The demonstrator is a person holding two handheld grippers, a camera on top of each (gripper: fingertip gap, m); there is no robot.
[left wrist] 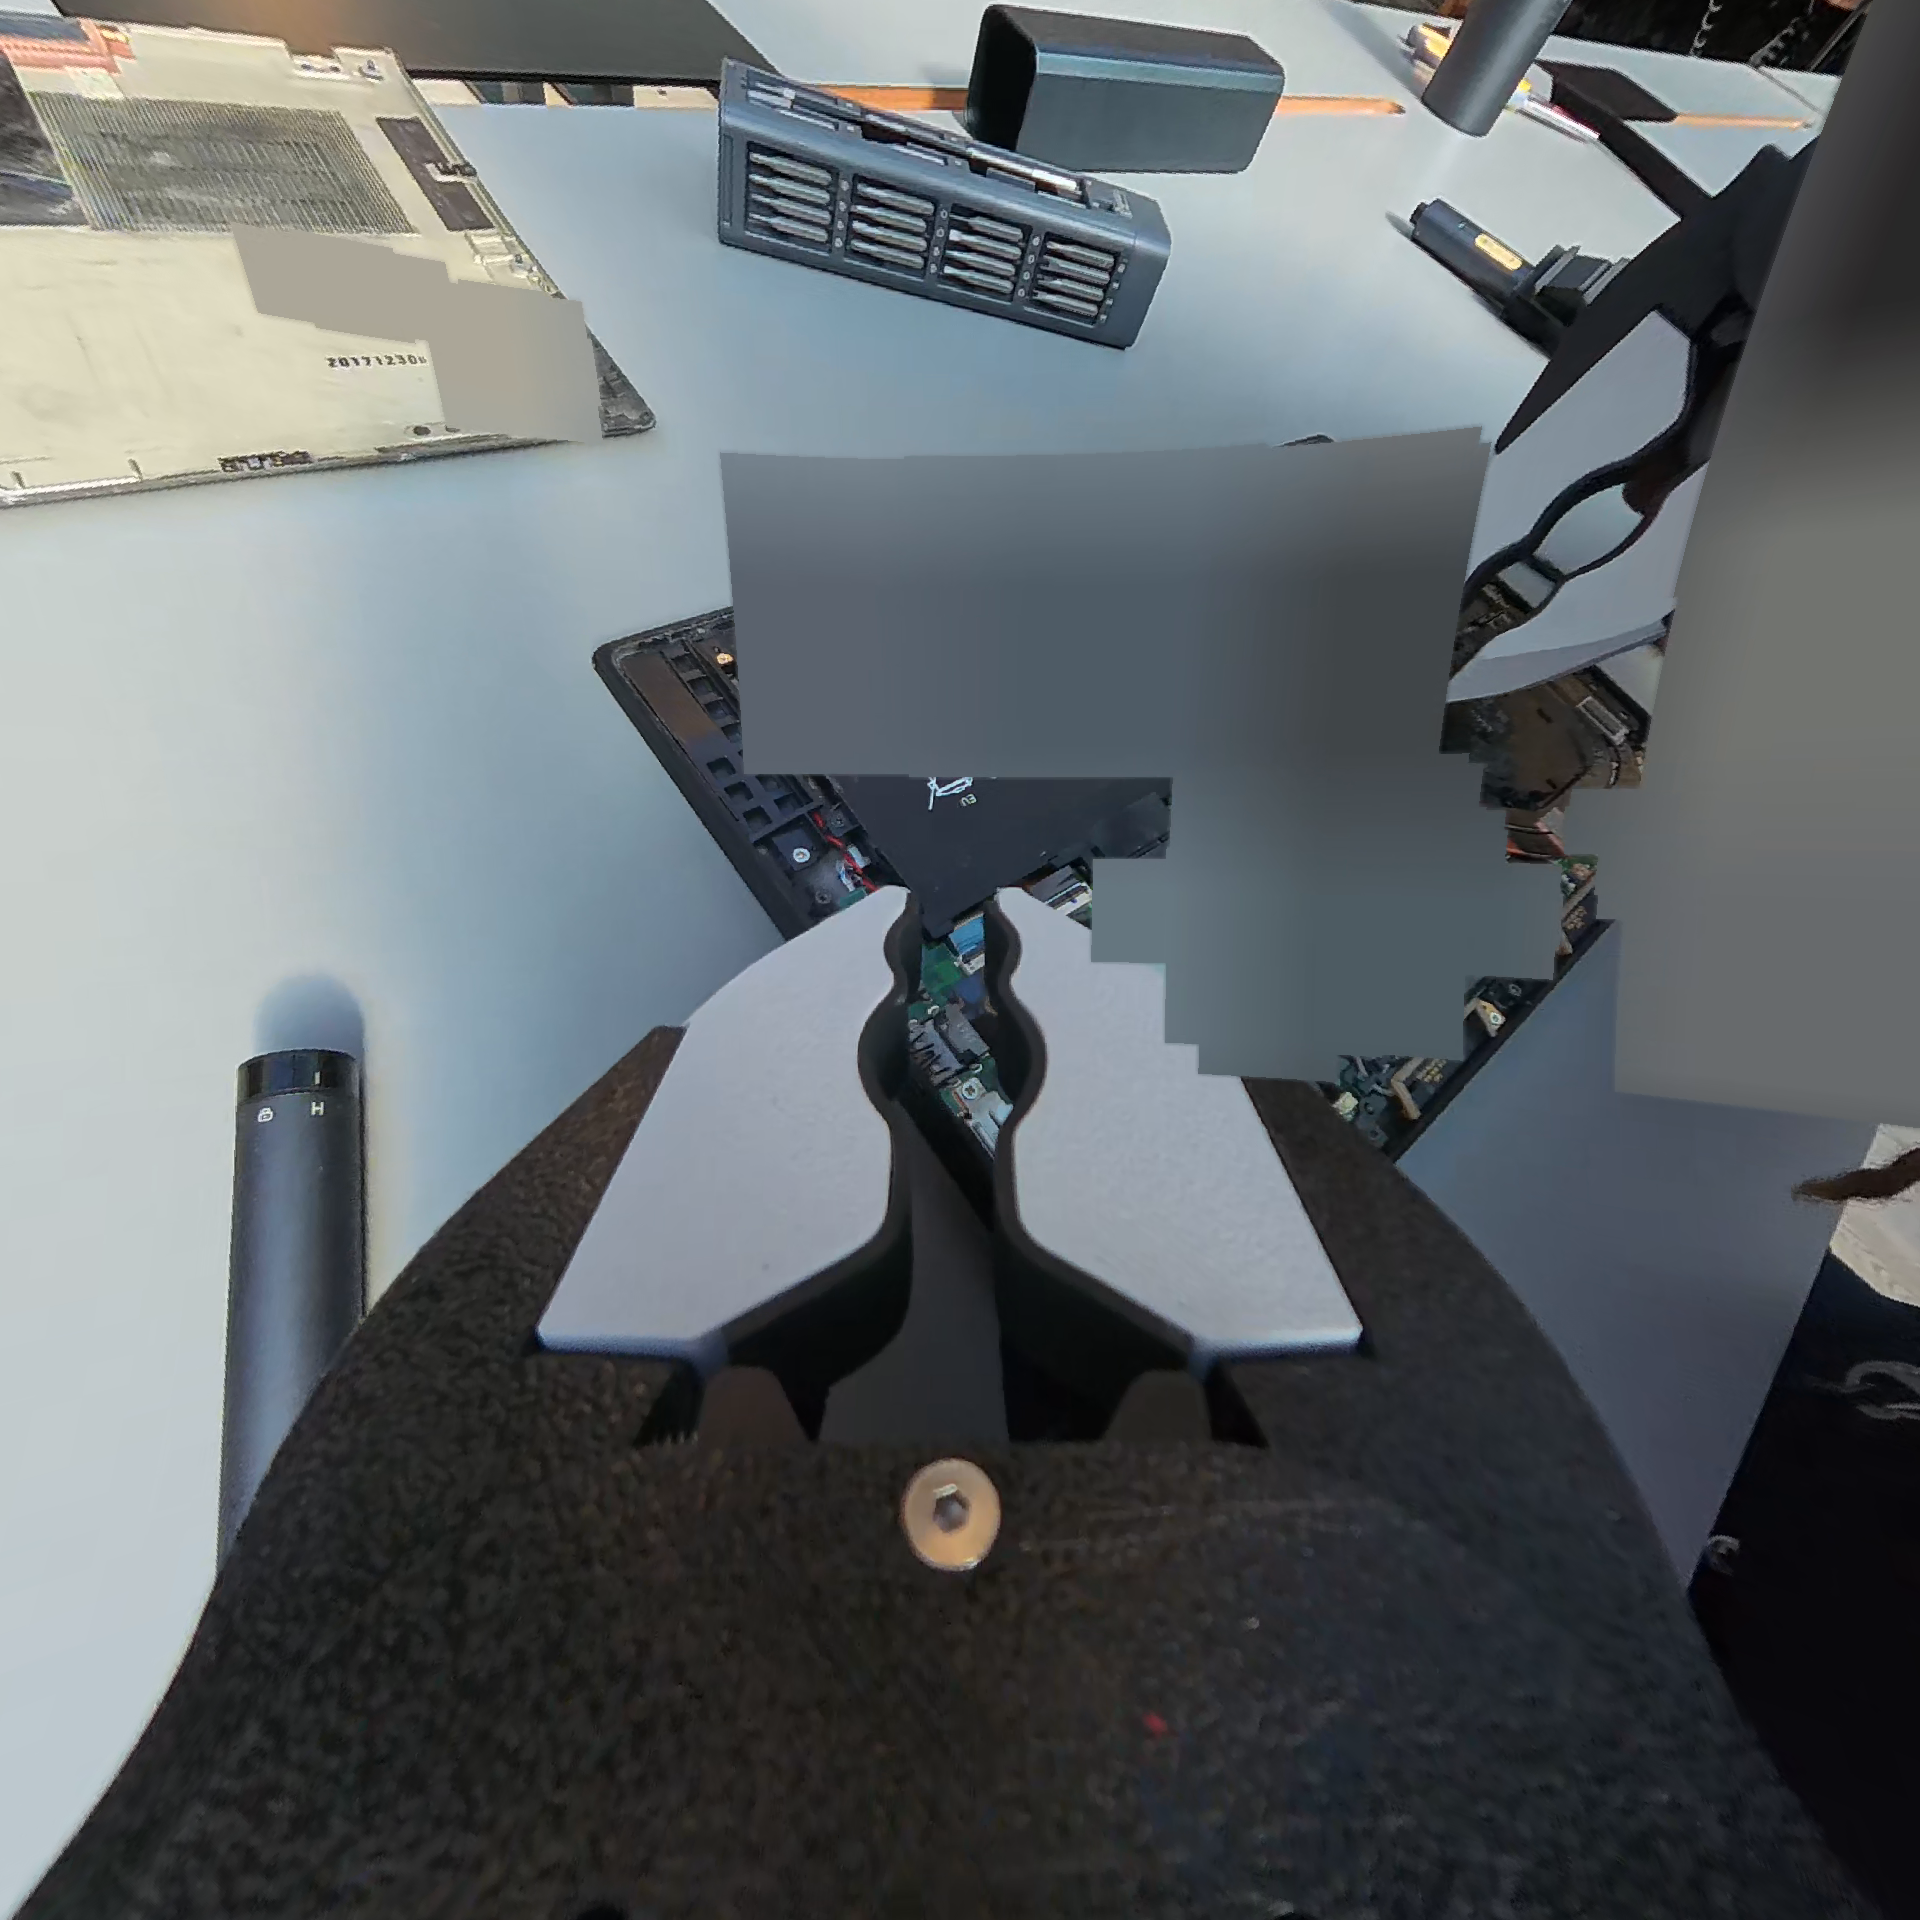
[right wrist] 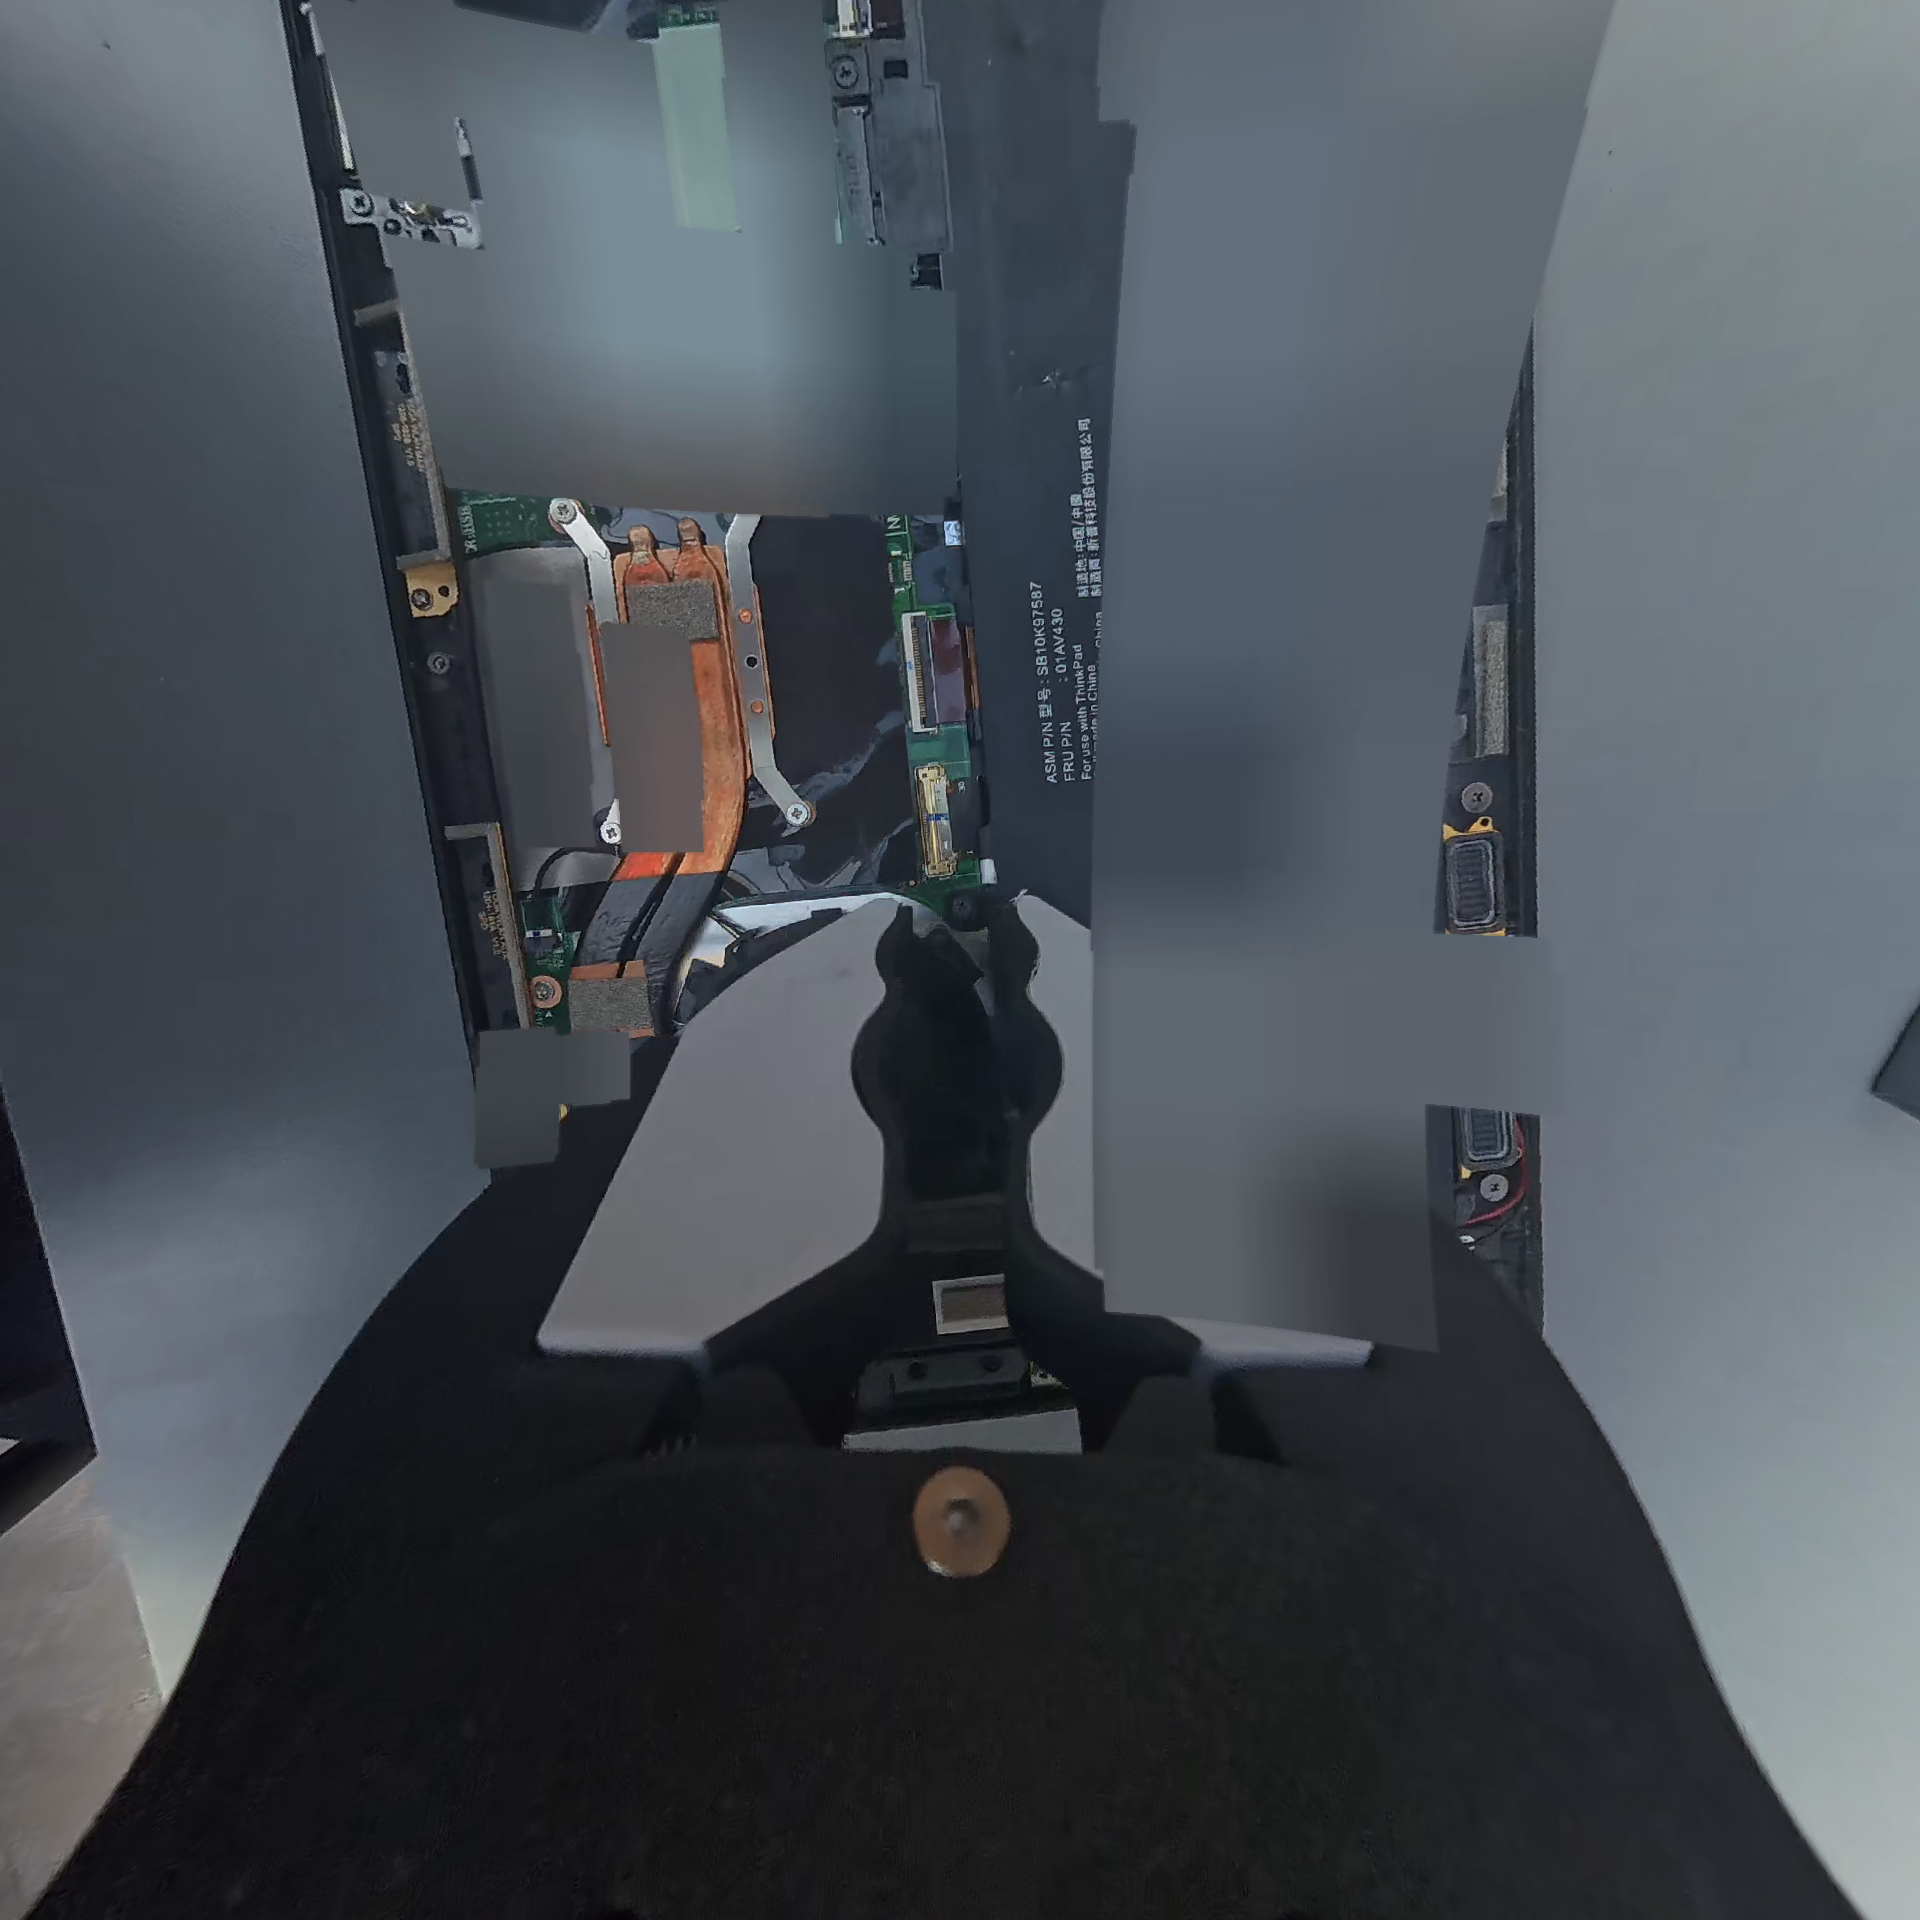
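An opened black laptop base [left wrist: 675,707] lies on the pale table with its circuit board bare. A flat black battery [left wrist: 997,831] sits over it, partly behind blur patches. My left gripper [left wrist: 956,909] is shut, its tips pinching the battery's near corner. In the right wrist view, my right gripper [right wrist: 956,914] is shut at the battery's [right wrist: 1029,468] long edge, next to the green board [right wrist: 935,748] and a copper heat pipe [right wrist: 717,727]. The right gripper also shows in the left wrist view [left wrist: 1538,561], at the laptop's far right side.
The laptop's removed bottom cover [left wrist: 208,260] lies at the far left. A grey screwdriver-bit case [left wrist: 935,229] and its sleeve [left wrist: 1122,83] stand behind the laptop. A black cylindrical driver handle [left wrist: 291,1226] lies near left. A small speaker [right wrist: 1475,883] sits at the laptop's right rim. Spacing between my two grippers at the tips: around 20 centimetres.
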